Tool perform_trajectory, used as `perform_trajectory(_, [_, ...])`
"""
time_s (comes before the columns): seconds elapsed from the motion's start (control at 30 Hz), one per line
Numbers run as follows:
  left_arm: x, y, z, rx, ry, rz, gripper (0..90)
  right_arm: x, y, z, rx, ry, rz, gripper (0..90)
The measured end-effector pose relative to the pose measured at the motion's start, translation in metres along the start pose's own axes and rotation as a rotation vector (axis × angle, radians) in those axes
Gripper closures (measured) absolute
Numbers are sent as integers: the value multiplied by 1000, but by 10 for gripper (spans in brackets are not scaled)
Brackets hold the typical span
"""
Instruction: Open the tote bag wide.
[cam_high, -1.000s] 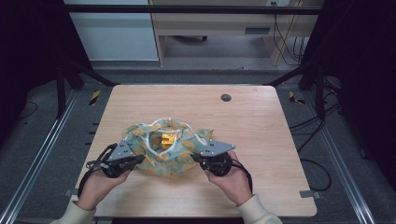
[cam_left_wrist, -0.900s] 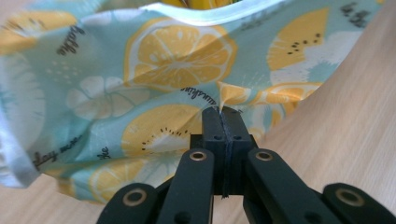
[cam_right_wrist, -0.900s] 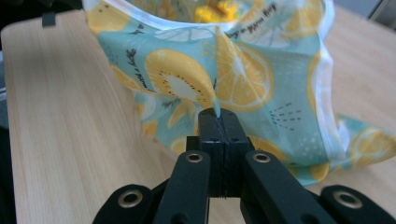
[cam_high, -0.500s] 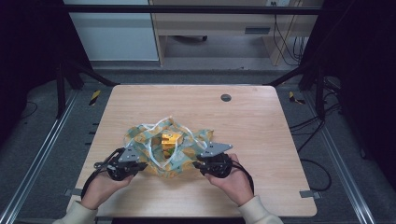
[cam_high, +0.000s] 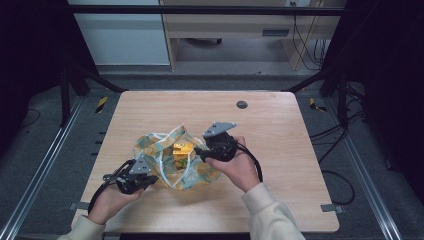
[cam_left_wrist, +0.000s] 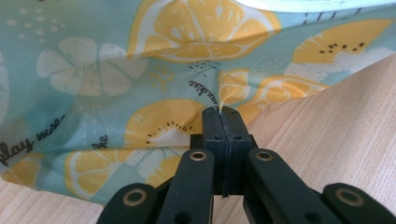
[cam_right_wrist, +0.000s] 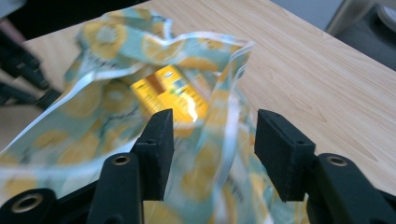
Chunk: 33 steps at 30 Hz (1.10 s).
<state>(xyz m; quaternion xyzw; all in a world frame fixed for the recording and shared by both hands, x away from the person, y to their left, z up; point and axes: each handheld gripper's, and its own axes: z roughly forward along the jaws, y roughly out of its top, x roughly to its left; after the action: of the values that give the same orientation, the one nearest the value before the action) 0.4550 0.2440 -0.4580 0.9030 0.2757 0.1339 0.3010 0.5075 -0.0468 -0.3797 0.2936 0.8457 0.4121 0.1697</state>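
A teal cloth bag printed with lemon slices (cam_high: 172, 160) lies open on the wooden table (cam_high: 280, 130). A yellow packet (cam_high: 181, 148) sits inside it, seen through the mouth as a yellow packet (cam_right_wrist: 175, 91). My left gripper (cam_high: 145, 176) is at the bag's near left side, jaws shut on a fold of the bag's cloth (cam_left_wrist: 219, 100). My right gripper (cam_high: 200, 152) hovers at the bag's right rim, open, with the bag's white-edged rim (cam_right_wrist: 229, 107) between its jaws and not pinched.
A small dark round grommet (cam_high: 242, 104) is set into the table at the back. Bare wood spreads to the right and behind the bag. Cables trail from both grippers toward the table's near edge.
My right gripper has let go of the bag's right side, opened, and moved up and left to the bag's mouth. The left gripper has stayed on the cloth and drifted slightly toward me.
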Motion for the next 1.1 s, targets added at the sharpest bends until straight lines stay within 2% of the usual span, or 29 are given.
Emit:
perform_trajectory(0.03, [0,0,0,1,-1,1,900,-5,7,10,24,7,24,459])
perform_trajectory(0.13, [0,0,1,4,-5,2,900,-9,11,21,57,32,56,477])
perform_trajectory(0.17, [0,0,1,5,-7,3,900,-11,11,28,95,44,62,590])
perform_trajectory(0.2, [0,0,1,5,-7,3,900,-11,11,28,95,44,62,590])
perform_trajectory(0.23, [0,0,1,5,-7,3,900,-11,11,29,84,41,49,749])
perform_trajectory(0.3, [0,0,1,6,-8,4,900,-10,12,24,48,40,42,825])
perform_trajectory(0.43, [0,0,1,9,-7,2,900,-3,15,6,-48,49,19,872])
perform_trajectory(0.47, [0,0,1,9,-7,2,900,-3,15,6,-48,49,19,872])
perform_trajectory(0.5, [0,-1,2,11,-7,2,900,2,14,-6,-88,67,11,881])
perform_trajectory(0.57, [0,-1,2,14,-6,3,900,5,13,-12,-107,83,4,882])
perform_trajectory(0.63, [1,-2,3,15,-4,-4,900,16,3,-29,-157,140,-19,885])
perform_trajectory(0.67, [1,-2,3,15,-4,-4,900,16,3,-29,-157,140,-19,885])
perform_trajectory(0.7, [1,-2,3,18,-5,-3,900,22,-7,-39,-176,181,-24,886])
perform_trajectory(0.73, [1,-2,3,18,-5,-3,900,22,-7,-39,-176,181,-24,886])
perform_trajectory(0.77, [1,-2,3,17,0,-9,900,25,-20,-46,-183,203,-20,889])
perform_trajectory(0.93, [2,-3,4,26,9,-10,900,25,-56,-52,-168,247,-17,890])
perform_trajectory(0.97, [2,-4,5,33,12,-9,900,23,-63,-51,-163,250,-4,890])
perform_trajectory(1.0, [2,-4,5,33,12,-9,900,23,-63,-51,-163,250,-4,890])
perform_trajectory(1.03, [3,-4,7,38,16,-6,900,19,-76,-50,-148,253,11,891])
perform_trajectory(1.07, [3,-4,7,38,16,-6,900,19,-76,-50,-148,253,11,891])
perform_trajectory(1.1, [3,-4,7,44,18,-4,900,18,-85,-49,-133,254,18,891])
